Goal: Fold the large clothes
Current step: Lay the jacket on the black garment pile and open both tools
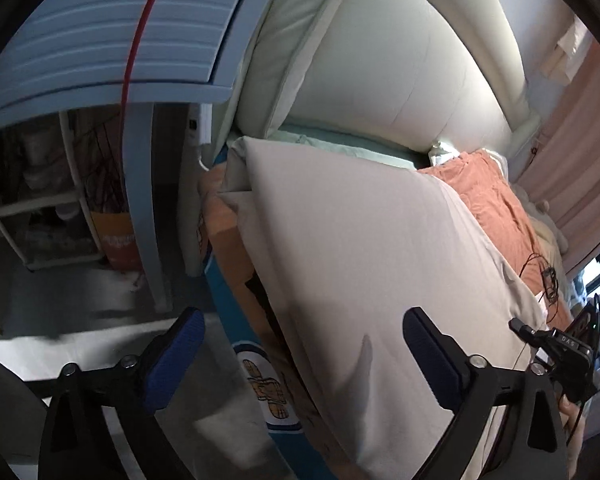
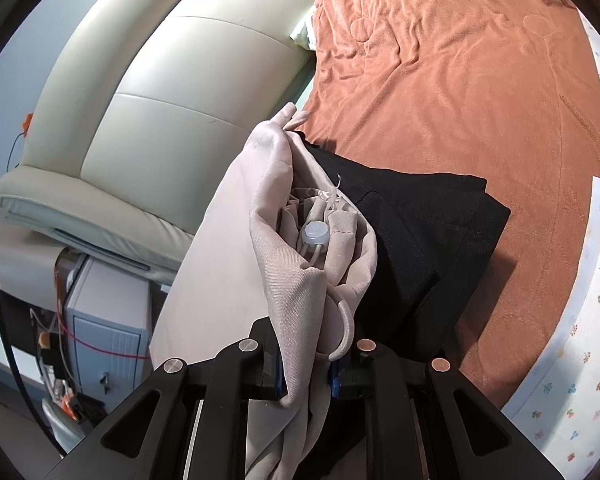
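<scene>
A large beige garment (image 1: 364, 248) lies stretched along the bed's near side in the left wrist view. My left gripper (image 1: 300, 344) is open, its blue pads (image 1: 180, 356) wide apart over the garment's lower edge and the bed side. My right gripper (image 2: 306, 376) is shut on the bunched waistband of the beige garment (image 2: 268, 240), which has a drawstring and a clear toggle (image 2: 315, 233). A folded black garment (image 2: 416, 248) lies on the bed just right of it.
An orange blanket (image 2: 460, 60) covers the bed, with a floral sheet (image 2: 580, 320) at its edge. A cream padded headboard (image 2: 148, 92) stands behind. A blue-white cabinet (image 1: 112, 40) and shelves (image 1: 44, 208) stand left of the bed. A black cable (image 1: 540, 264) lies on the blanket.
</scene>
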Demonstrator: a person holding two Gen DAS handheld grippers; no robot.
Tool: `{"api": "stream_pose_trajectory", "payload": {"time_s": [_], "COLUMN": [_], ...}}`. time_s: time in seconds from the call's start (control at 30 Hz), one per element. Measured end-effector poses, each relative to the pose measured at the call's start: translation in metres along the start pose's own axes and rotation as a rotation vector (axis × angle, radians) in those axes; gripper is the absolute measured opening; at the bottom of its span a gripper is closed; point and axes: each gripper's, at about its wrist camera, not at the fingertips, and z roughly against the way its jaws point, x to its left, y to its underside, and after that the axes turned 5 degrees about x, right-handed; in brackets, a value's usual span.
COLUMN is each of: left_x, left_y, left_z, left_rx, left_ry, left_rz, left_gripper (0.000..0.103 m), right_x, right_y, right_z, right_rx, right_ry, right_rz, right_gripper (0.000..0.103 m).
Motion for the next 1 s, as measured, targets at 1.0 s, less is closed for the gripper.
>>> {"api": "stream_pose_trajectory", "payload": {"time_s": [1.0], "left_x": [-0.042], "left_y": [0.038], "left_z": [-0.023], "left_rx": [0.080], "left_ry": [-0.037], "left_rz": [-0.112], "left_gripper": [0.051], "right_x": [-0.057], "right_y": [0.017], "right_z": [0.032], "right_rx": [-0.092], "right_ry": [0.120], "right_rz": [-0.099], "right_gripper": [0.030]}}
